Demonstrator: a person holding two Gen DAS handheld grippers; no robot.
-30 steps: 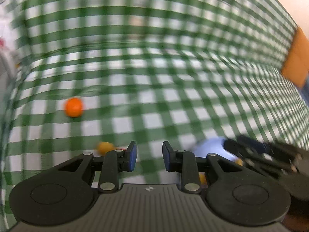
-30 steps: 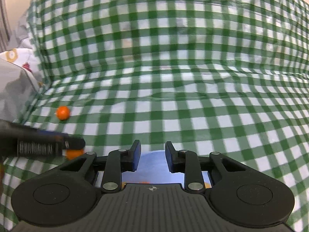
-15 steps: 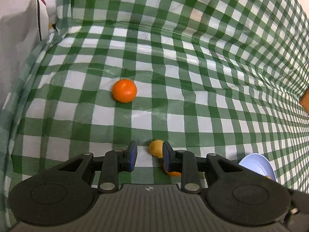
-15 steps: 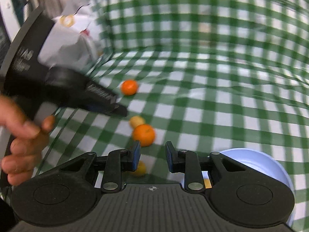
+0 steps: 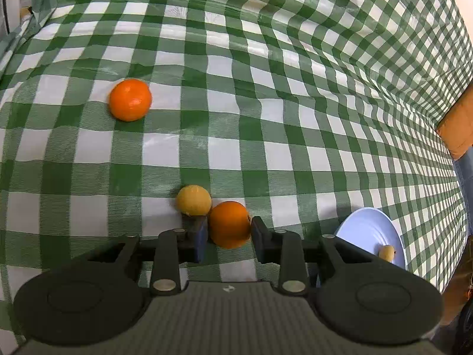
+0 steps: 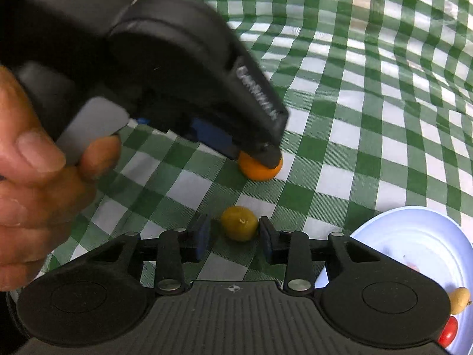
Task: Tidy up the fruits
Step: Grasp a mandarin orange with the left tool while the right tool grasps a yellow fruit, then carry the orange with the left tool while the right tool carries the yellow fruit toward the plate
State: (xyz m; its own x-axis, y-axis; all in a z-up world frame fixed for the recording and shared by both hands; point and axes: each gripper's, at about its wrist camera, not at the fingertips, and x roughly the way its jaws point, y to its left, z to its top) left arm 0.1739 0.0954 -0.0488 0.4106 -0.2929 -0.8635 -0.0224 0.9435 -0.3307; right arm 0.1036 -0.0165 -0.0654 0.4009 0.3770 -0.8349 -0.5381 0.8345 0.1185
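Orange mandarin (image 6: pixel 259 169) half hidden beneath left gripper (image 6: pixel 254 151).

We look from two fisheye cameras, one mounted on each hand-held gripper, each facing forward along its own fingers and steeply down at the checked tablecloth (image 5: pixel 266 94). Both sit close above the cloth, with their own black housings filling the bottom of each view. From the left wrist we see the orange (image 5: pixel 230 224) just ahead of the fingers and the blue plate (image 5: pixel 369 227) at the lower right. From the right wrist we see that same orange (image 6: pixel 260 168) under the left gripper (image 6: pixel 257 153), which crosses the upper left, and the same plate (image 6: pixel 414 230) at the lower right.
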